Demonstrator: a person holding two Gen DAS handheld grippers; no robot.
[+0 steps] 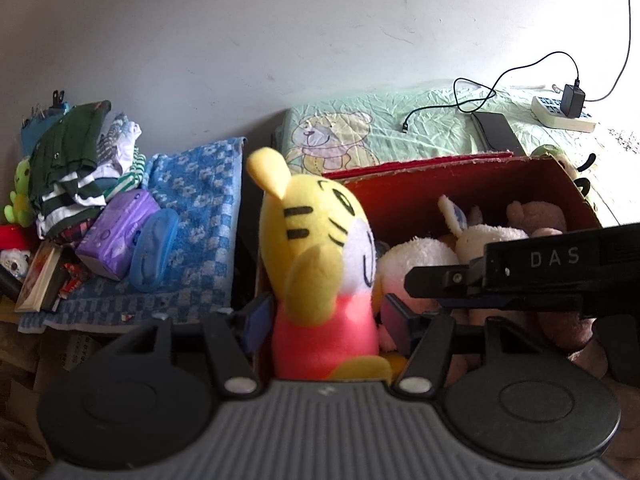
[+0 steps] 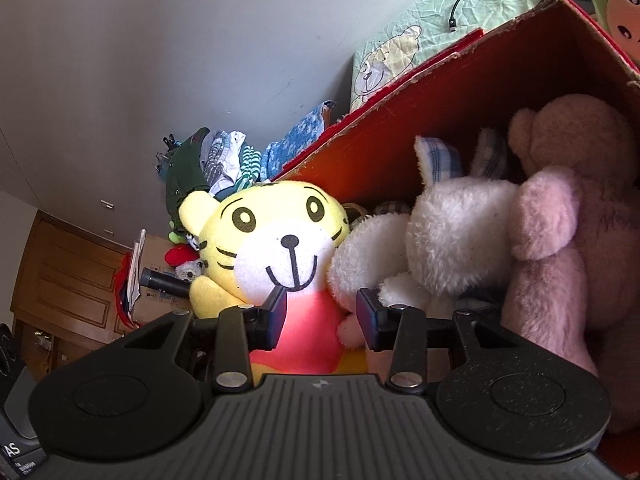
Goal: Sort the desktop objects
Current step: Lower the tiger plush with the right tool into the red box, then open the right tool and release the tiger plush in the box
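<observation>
Gripping the yellow tiger plush (image 1: 320, 264) about its pink torso with the left gripper (image 1: 324, 320), upright at the left end of the red cardboard box (image 1: 440, 184), beside the white rabbit plush (image 1: 480, 236). Hovering open-jawed with the right gripper (image 2: 322, 316) before the tiger's chest, holding nothing. Risking a slip of the soft torso on release, a topple over the near box wall, or a snag on the rabbit's arm.
</observation>
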